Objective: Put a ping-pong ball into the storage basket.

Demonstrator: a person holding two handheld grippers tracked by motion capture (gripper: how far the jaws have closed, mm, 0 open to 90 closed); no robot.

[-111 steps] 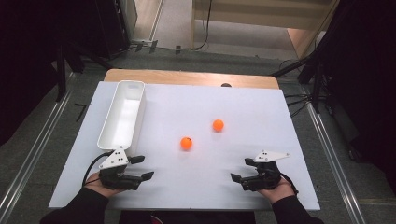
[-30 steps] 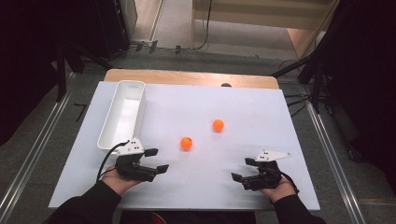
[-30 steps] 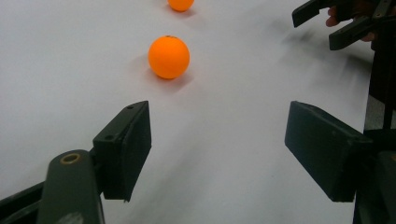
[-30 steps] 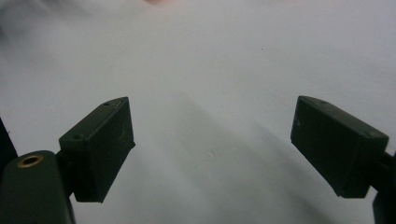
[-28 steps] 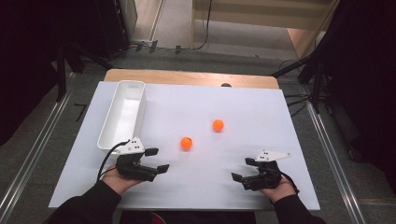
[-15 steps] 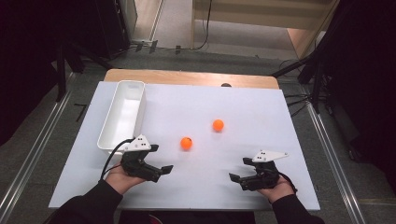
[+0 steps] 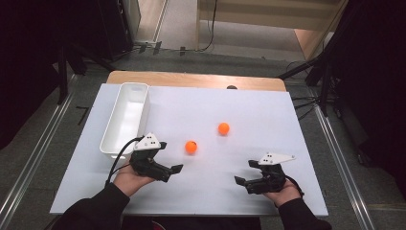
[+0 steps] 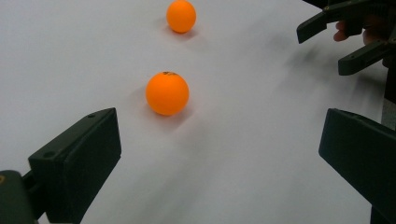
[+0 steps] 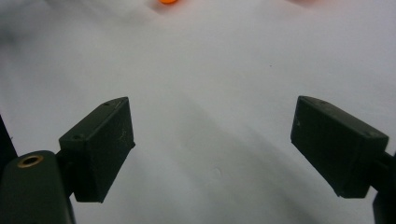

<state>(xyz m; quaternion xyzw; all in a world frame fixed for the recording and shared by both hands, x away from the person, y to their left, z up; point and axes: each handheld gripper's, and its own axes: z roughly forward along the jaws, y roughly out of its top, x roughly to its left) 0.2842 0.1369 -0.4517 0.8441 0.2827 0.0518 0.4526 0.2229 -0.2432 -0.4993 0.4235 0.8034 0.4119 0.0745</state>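
White table (image 7: pixel 268 120) bears a white bin (image 7: pixel 125 117) at left. Left gripper (image 7: pixel 168 163), jaws just opened wide, nothing between them, faces the near ball (image 7: pixel 191 147). Right gripper (image 7: pixel 245 176) spread, empty. Far ball (image 7: pixel 223 128) lies beyond.

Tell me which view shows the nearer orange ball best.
The left gripper view: the nearer orange ball sits large and sharp just ahead of the left gripper, a dark mark on its top. The high view shows it small on the white table. The right gripper view catches an orange sliver at its top edge.
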